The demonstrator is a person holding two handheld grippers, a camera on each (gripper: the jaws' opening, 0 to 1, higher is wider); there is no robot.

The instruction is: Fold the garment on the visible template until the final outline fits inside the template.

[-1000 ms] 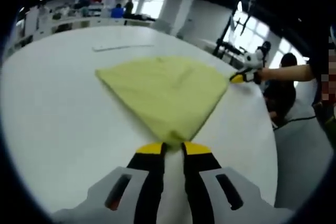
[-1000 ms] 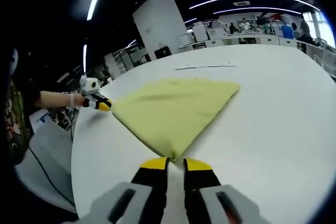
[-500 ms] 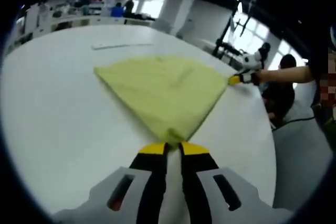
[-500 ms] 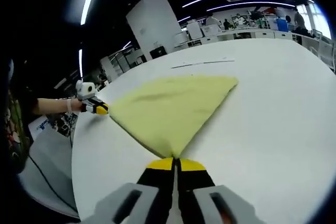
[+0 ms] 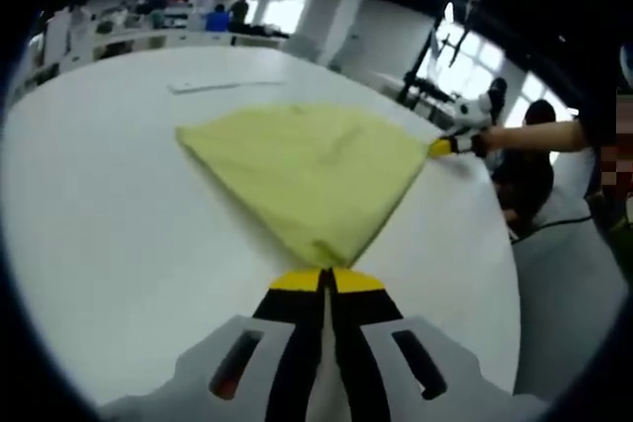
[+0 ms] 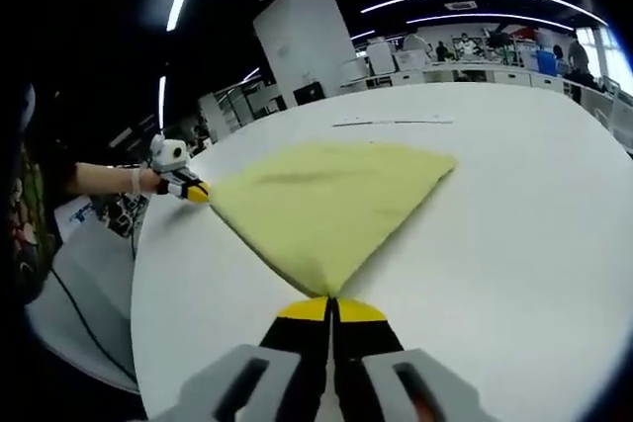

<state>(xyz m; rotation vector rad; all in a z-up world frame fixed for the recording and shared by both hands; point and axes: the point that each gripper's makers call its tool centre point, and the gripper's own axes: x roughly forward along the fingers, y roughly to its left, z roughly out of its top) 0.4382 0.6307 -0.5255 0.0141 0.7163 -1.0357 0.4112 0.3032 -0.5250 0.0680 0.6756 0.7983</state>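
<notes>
Fingers [image 5: 302, 289] of the left gripper [image 5: 326, 282] are pressed together w/ yellow tips meeting at the near corner of the yellow-green garment [image 5: 312, 170]; the corner sits right at the tips, looks pinched, cloth betw. them too small to confirm. Fingers [image 6: 309, 311] of the right gripper [image 6: 331, 308] are likewise closed to a thin seam, tips at the garment's [image 6: 326, 203] other near corner.

Garment lies flat on the white worktop [image 5: 109, 234], folded into a rough triangle/fan shape, 1 point toward each camera. In the left gripper view the right gripper [image 5: 457, 135] shows at the far right corner of the cloth, yellow tip touching the fabric edge, a person's forearm [image 5: 539, 135] behind it. In the right gripper view the left gripper [image 6: 181, 183] sits at the far left corner, tip against the cloth, a forearm [image 6: 104, 181] behind.

A thin dark line [image 6: 394, 123] is on the worktop [image 6: 514, 234] beyond the garment, well apart from it; also seen in the left gripper view [image 5: 227, 86]. Bkgd: office desks, ceiling light strips, blurred.
</notes>
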